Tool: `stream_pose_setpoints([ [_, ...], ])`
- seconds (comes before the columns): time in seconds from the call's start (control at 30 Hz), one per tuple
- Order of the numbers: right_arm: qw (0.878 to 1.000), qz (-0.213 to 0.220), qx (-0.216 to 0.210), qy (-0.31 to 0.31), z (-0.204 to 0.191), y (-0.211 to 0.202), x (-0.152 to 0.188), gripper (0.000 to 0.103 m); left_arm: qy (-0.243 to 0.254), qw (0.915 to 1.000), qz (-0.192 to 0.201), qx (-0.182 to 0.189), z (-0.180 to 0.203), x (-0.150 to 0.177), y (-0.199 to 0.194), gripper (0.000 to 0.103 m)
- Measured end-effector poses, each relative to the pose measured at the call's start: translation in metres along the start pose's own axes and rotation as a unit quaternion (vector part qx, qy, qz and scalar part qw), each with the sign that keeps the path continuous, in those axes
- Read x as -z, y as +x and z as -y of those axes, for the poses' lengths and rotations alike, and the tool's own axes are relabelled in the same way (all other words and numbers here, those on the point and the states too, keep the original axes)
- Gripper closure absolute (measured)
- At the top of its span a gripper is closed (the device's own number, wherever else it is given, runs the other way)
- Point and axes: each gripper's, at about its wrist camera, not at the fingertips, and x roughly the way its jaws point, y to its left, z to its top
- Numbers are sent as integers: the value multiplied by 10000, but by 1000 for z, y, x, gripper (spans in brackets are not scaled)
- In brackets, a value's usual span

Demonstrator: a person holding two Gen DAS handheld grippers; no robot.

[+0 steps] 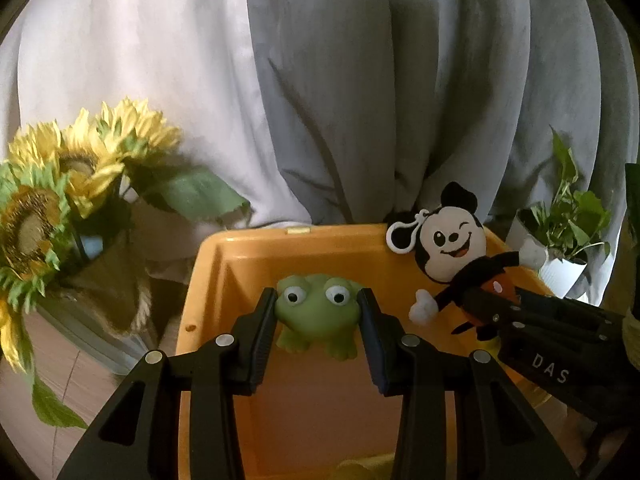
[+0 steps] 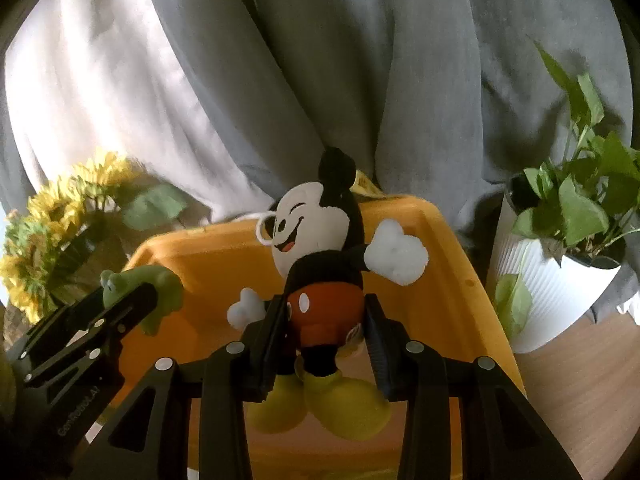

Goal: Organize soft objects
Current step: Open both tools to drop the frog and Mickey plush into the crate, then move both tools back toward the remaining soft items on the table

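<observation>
My left gripper is shut on a green soft frog and holds it above the open yellow bin. My right gripper is shut on a Mickey Mouse plush, gripped at its red shorts, also above the yellow bin. In the left wrist view the plush and the right gripper are at the right. In the right wrist view the frog and the left gripper are at the left. Something yellow-green lies low in the bin, mostly hidden.
A sunflower bouquet in a burlap wrap stands left of the bin. A white pot with a green plant stands to its right on the wooden floor. Grey and white curtains hang behind.
</observation>
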Motion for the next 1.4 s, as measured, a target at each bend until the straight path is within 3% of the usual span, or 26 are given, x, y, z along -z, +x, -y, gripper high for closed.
stream_pose_setpoints([
  [0.1, 9999, -145, -31, 14, 0, 8, 3, 62, -10, 9999, -110, -4, -1, 1, 5, 63],
  [0.2, 9998, -183, -23, 17, 1, 9, 5, 59, -26, 9999, -126, -25, -2, 1, 4, 51],
  [0.23, 9998, -218, -30, -9, 0, 10, 5, 56, -37, 9999, -105, -33, -3, 1, 3, 50],
  [0.3, 9998, -196, 12, -18, 0, 8, 5, 40, -40, 9999, -93, -49, -2, 1, 1, 48],
  [0.33, 9998, -184, 28, -6, 0, 7, 6, 39, -40, 9999, -87, -57, -3, 1, 0, 46],
  [0.73, 9994, 204, 262, -65, -1, -29, 8, 39, -24, 9995, 169, -250, 2, 2, -36, 43],
  [1.33, 9959, 868, 208, -138, -13, -122, 23, 39, -20, 9957, 708, -592, 14, 7, -142, 29],
  [1.4, 9955, 913, 197, -157, -15, -131, 26, 34, -8, 9950, 764, -643, 14, 9, -155, 29],
])
